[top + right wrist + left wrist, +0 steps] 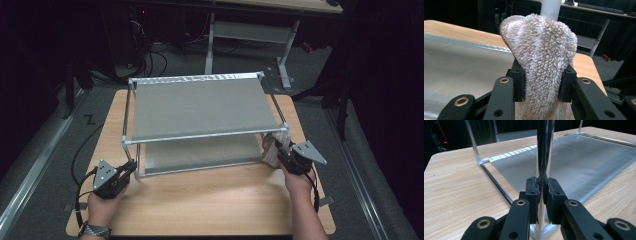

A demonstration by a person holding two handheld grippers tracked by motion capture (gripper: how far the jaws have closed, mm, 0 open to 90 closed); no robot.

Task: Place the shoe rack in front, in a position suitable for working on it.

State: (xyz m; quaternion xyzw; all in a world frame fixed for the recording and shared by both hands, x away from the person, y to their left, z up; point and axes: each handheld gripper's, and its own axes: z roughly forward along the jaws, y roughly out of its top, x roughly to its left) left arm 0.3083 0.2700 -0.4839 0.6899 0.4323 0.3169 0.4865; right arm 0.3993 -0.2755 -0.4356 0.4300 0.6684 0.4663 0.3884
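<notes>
A two-tier metal rack [200, 107] with grey shelves stands on the wooden table [210, 200]. My left gripper [131, 168] is at the rack's front-left corner, shut on the shiny upright post [544, 155] just above its foot; the pads [532, 192] press the tube from both sides. My right gripper [280, 148] is at the front-right corner, holding a fluffy beige cloth [544, 50] between its pads. The cloth [270, 146] lies against the front-right post, which it hides. The lower shelf [579, 162] stretches away behind the left post.
Bare table lies in front of the rack, with the near edge by my forearms. A black cable [80, 150] loops off the table's left side. Behind the table stands a white desk frame [250, 35] with cables on the floor.
</notes>
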